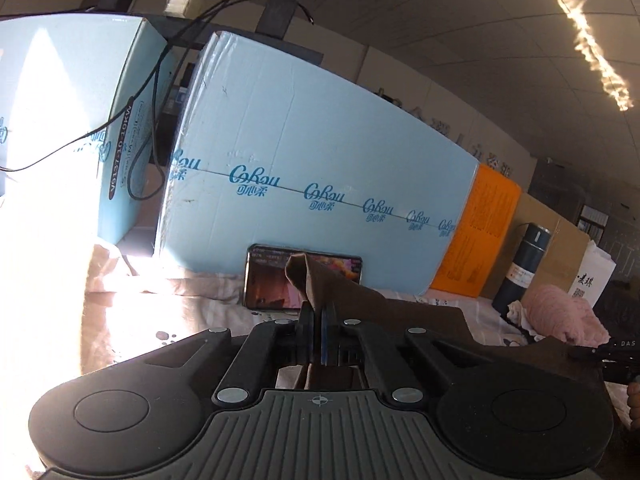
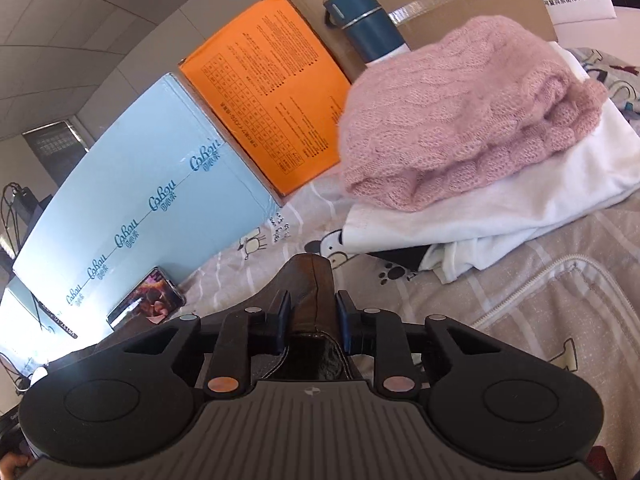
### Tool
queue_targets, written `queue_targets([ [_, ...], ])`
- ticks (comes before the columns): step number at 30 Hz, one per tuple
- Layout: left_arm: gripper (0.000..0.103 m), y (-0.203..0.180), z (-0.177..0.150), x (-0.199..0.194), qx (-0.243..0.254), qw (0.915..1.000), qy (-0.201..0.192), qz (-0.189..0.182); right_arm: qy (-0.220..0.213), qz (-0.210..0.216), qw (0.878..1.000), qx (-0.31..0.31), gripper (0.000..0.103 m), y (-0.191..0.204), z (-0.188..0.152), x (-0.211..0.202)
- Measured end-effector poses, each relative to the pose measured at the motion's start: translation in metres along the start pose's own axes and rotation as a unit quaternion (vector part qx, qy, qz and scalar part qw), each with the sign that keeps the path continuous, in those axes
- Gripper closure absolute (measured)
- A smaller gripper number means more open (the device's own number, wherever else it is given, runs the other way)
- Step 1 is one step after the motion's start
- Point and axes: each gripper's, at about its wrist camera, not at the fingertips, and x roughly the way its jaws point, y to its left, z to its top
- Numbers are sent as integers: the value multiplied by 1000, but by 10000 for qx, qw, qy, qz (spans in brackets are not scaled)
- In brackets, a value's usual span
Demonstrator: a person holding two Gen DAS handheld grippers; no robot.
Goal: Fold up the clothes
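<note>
Brown, smooth fabric, leather-like where it shines: that is the garment point(image 1: 320, 280) I have in both tongs. My left tongs point(image 1: 319, 334) are clamped fully together on a thin edge of it; a peak of cloth stands up past the tips at 12 o'clock in the left view, in front of the phone point(image 1: 276, 280) propped against the light-blue carton point(image 1: 320, 152). From there the cloth runs off toward 3 o'clock.

My right tongs point(image 2: 312, 320) sit narrow, pads pressing a thicker, bunched fold of the same brown garment point(image 2: 310, 292), seam edge showing just behind the pads. I judge the thicker wad explains the wider gap on this side.

Both grips look like corner or edge holds, which suits lifting and spreading the piece before a fold. The garment hangs between the two tongs above the patterned bedsheet point(image 2: 520, 300); I cannot tell how much of it drags.

At 1 o'clock in the right view: folded pink knit sweater point(image 2: 460, 112) stacked on a folded white garment point(image 2: 500, 208), probably the finished pile. Blue flask point(image 2: 368, 28) and orange box point(image 2: 272, 92) stand behind, at 12.
</note>
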Motion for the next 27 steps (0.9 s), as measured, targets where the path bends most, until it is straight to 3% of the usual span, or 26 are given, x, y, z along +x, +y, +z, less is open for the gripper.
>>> queue_targets([
  [5,102,15,16,-9,45,9985,-106,533,-229,208,9976,-616,82,53,8,15],
  [9,102,34,11,2,-19,9952,315,928,-125,70,9938,-1106,82,79,6,52],
  [13,100,49,-8,24,52,9886,829,1254,180,-427,9890,-1403,82,73,-4,100],
  [17,89,61,-14,32,-163,9854,1030,1344,383,-464,9916,-1147,78,47,-13,122],
  [21,84,59,-6,0,-347,9878,753,1321,369,-256,9971,-619,56,24,-9,116],
  [23,71,55,-4,-32,-493,9899,483,1238,271,-189,9982,-509,46,19,-3,107],
  [27,48,41,-22,-100,-686,9920,175,1040,-197,-170,9972,-696,41,21,8,74],
])
